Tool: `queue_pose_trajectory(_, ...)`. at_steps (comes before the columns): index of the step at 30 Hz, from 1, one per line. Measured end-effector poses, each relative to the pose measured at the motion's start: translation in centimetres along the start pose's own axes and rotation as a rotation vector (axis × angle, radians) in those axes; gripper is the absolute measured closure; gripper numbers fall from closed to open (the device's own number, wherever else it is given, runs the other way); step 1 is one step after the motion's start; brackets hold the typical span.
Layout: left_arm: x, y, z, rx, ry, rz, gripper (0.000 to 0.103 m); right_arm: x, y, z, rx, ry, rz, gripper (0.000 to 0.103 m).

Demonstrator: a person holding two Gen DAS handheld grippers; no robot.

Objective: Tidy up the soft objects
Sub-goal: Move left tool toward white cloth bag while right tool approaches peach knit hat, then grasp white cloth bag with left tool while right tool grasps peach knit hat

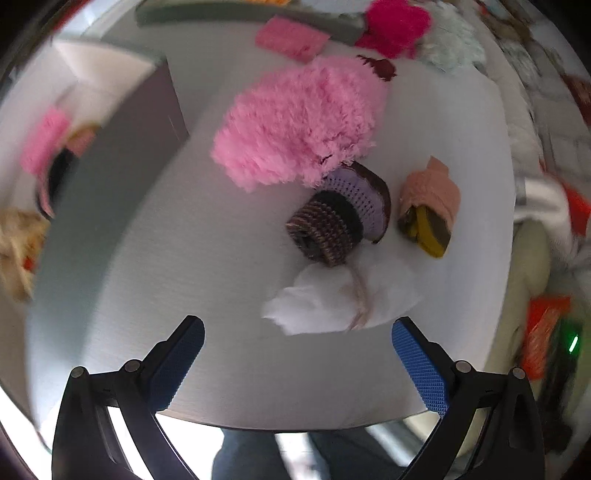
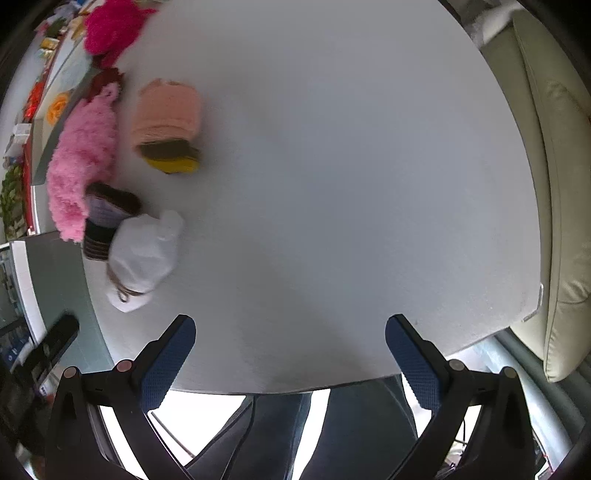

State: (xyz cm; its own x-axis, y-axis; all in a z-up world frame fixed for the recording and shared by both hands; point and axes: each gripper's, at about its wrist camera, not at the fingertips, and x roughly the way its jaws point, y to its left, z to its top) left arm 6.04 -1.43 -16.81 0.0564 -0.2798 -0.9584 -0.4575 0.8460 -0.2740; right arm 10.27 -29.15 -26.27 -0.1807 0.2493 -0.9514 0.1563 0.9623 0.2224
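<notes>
Left view only: grey box [image 1: 147,107]

I work at a white round table [image 2: 332,184]. On my right stands a pale green leather sofa [image 2: 554,221]; the light is soft daylight.

On the counter [image 1: 147,258] lie one fluffy pink plush [image 1: 299,122], one crocheted brown-and-lilac piece [image 1: 340,218], one white cloth pouch [image 1: 325,302], and one peach roll with a yellow end [image 1: 428,206]. Farther back are one flat pink sponge [image 1: 291,37] and one magenta fluffy item [image 1: 395,26]. Two hand-held grippers are in view, one per camera.
</notes>
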Motion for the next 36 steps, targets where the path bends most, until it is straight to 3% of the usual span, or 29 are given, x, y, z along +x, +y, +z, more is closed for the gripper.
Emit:
queue_pose_trajectory(8,2.4,1.9,-0.1,-0.467,0.033,-0.106,0.001,1.2,-1.4,-0.7,0.019,0.027,0.010,0.000)
queue_pose_trajectory(12,3.8,1.3,0.2,-0.578,0.020,-0.128,0.001,1.6,-1.1,-0.4,-0.001,0.035,0.009,0.000)
queue_pose_trajectory(15,5.6,0.1,0.2,-0.564,0.052,-0.057,0.001,1.6,-0.5,0.0,-0.037,0.036,-0.001,0.000)
queue_pose_trajectory(17,6.6,-0.4,-0.2,-0.500,0.091,0.019,0.001,1.9,-0.4,-0.3,-0.062,0.035,-0.010,0.000)
queue_pose_trajectory(22,5.8,0.0,-1.4,-0.245,0.054,0.148,0.001,1.7,0.8,-0.5,-0.103,0.025,-0.018,0.000)
queue_pose_trajectory(28,5.9,0.8,-2.1,-0.228,0.058,0.127,0.001,1.7,3.9,0.4,-0.161,-0.007,-0.009,0.000)
queue_pose_trajectory(36,7.4,1.6,-4.9,-0.247,0.061,0.102,0.001,1.4,9.6,5.6,-0.125,-0.041,0.051,0.000)
